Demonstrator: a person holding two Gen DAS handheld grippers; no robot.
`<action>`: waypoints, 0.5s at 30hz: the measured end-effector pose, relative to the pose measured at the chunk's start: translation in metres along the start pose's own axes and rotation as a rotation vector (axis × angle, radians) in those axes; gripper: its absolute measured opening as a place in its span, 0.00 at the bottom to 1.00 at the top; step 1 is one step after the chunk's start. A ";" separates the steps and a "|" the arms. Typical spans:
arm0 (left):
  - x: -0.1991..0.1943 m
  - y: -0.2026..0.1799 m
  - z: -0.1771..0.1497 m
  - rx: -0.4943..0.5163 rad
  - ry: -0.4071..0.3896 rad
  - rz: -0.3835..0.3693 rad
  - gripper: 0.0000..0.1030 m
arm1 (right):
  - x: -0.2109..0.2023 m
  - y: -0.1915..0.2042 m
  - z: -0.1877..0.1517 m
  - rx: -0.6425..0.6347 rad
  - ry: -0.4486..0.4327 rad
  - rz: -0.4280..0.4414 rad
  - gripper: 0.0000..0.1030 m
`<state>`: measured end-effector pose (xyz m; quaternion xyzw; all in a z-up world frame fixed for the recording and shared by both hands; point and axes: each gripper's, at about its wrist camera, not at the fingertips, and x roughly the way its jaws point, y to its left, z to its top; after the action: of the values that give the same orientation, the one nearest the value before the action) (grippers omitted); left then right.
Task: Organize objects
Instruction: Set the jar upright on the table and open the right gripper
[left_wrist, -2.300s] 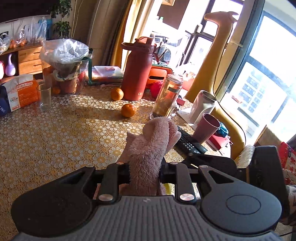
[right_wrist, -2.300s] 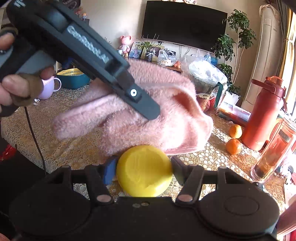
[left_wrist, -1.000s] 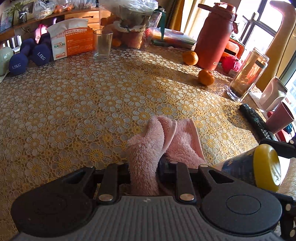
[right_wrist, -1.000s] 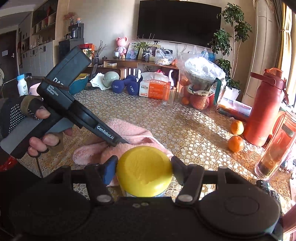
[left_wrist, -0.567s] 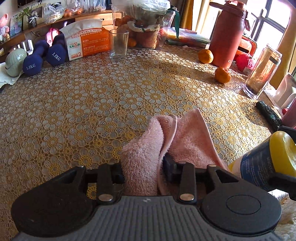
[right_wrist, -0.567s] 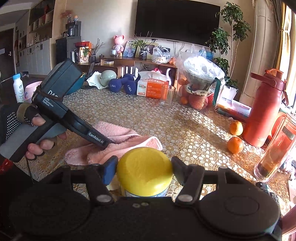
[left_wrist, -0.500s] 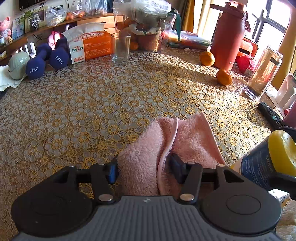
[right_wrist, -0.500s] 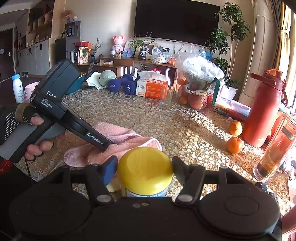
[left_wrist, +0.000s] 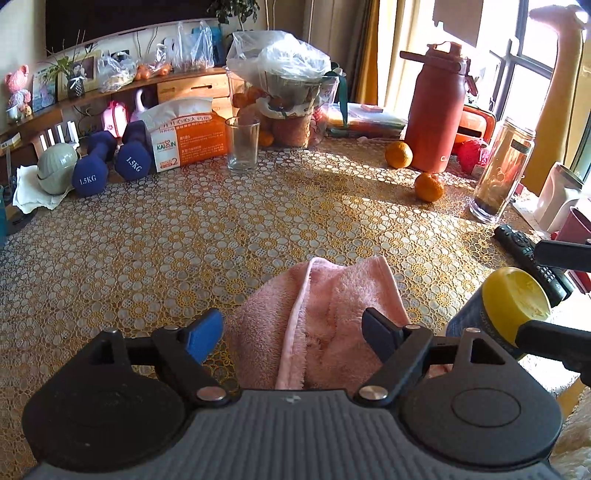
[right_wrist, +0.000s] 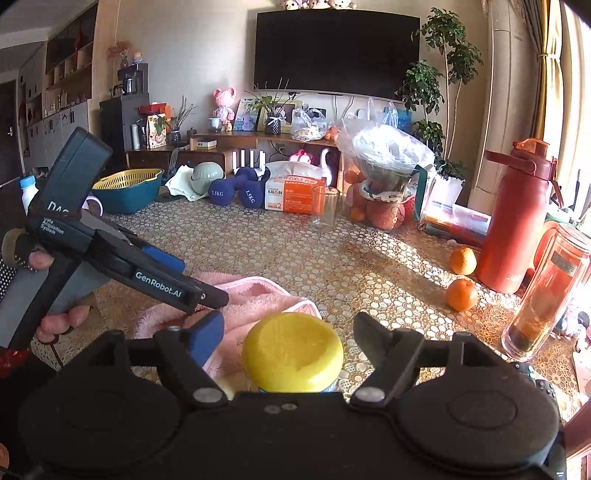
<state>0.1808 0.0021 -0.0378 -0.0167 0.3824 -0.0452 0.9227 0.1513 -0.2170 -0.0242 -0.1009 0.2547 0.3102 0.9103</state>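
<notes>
A folded pink towel (left_wrist: 325, 314) lies on the patterned table (left_wrist: 221, 229) near its front edge. My left gripper (left_wrist: 293, 330) is open, its fingers spread to either side of the towel and not holding it. It also shows in the right wrist view (right_wrist: 177, 275) over the towel (right_wrist: 255, 299). A blue jar with a yellow lid (right_wrist: 292, 356) stands between the spread fingers of my open right gripper (right_wrist: 288, 341). The jar (left_wrist: 506, 306) sits just right of the towel.
At the back stand two blue dumbbells (left_wrist: 110, 164), a tissue pack (left_wrist: 188, 136), a glass (left_wrist: 242, 147), a bagged fruit basket (left_wrist: 284, 99) and a red bottle (left_wrist: 437, 110). Two oranges (left_wrist: 428, 186), a tea jar (left_wrist: 502, 171) and a remote (left_wrist: 532, 258) are at right.
My left gripper has opened and let go of the pink towel, which now lies flat. My right gripper has opened off the yellow-lidded jar.
</notes>
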 end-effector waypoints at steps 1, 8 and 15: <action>-0.004 -0.001 0.000 0.001 -0.004 0.000 0.81 | -0.003 0.001 0.000 0.002 -0.009 -0.002 0.76; -0.033 -0.010 -0.008 0.000 -0.050 -0.030 0.97 | -0.021 0.004 -0.002 0.057 -0.050 0.000 0.79; -0.059 -0.022 -0.023 0.024 -0.093 -0.055 1.00 | -0.036 0.007 -0.008 0.126 -0.078 0.000 0.80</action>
<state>0.1213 -0.0144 -0.0107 -0.0179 0.3381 -0.0743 0.9380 0.1197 -0.2331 -0.0120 -0.0312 0.2379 0.2972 0.9241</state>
